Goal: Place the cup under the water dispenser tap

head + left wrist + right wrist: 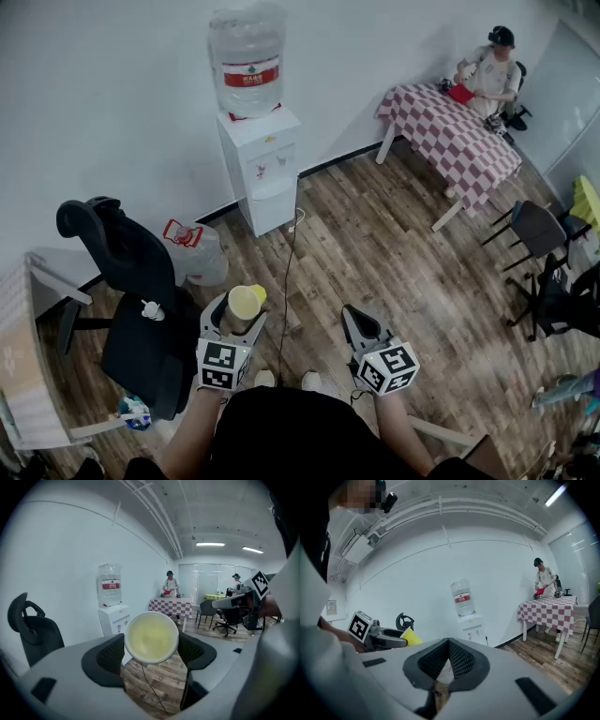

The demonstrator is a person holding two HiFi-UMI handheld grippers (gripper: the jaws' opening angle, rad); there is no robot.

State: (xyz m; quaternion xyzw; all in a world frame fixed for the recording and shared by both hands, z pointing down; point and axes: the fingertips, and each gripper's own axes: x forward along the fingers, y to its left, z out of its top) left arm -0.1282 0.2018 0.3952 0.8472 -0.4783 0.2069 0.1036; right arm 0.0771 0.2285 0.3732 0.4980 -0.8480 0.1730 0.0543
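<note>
Head view: left tongs [236, 317] clamped wide on the yellow cup [246, 302], held in the air well short of the water dispenser [261, 173] across the wood floor [394, 253].

Left gripper view: both jaws press the cup's sides. Its open mouth faces the camera, long axis along the tongs, base toward the dispenser.

Right gripper view: right tongs [449, 660] closed together, empty. The cup shows tilted at left.
</note>
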